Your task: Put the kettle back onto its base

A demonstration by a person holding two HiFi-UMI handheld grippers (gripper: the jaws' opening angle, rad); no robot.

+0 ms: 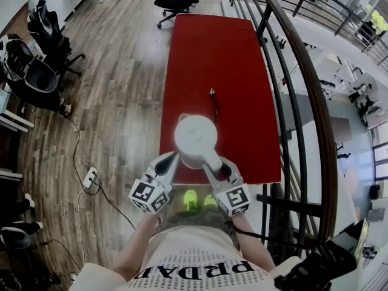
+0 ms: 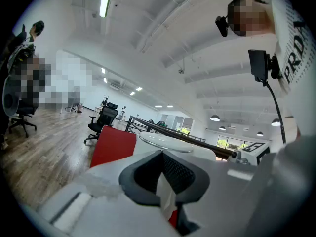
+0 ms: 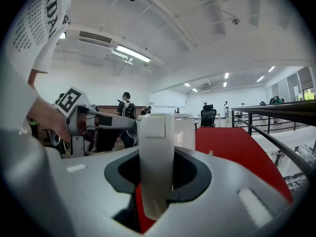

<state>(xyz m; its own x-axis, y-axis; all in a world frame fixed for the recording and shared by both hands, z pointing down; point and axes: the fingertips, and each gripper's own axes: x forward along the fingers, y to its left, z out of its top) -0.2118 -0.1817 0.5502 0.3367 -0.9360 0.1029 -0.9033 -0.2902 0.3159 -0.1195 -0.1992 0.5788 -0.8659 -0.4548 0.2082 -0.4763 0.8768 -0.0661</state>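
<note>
What lies under the kettle (image 1: 195, 135) is hidden by its own round lid and body in the head view, so it cannot be told whether it rests on the red desk (image 1: 206, 53) or hangs clear of it. Beyond the claws, further along the desk, a small dark object (image 1: 212, 93) with a thin cord is too small to identify. The rear of both claws is cut off behind their marker cubes.

The right claw (image 1: 221, 170) is clamped on the kettle's white handle (image 3: 157, 157). The handle stands upright between the dark pads and fills the gap, and the jaws are held about half apart by it. The kettle body sits straight ahead of this claw.

The left claw (image 1: 168, 161) has its jaws only a narrow slit apart and grips nothing. White kettle wall and a sliver of red desk show through the slit. Its tip is just beside the kettle's left flank; contact cannot be made out.

The person's white shirt (image 1: 200, 265), behind both claws, carries large dark letters of which "PRDA" can be read; the smaller print is illegible. Each cube bears black-and-white square markers.
</note>
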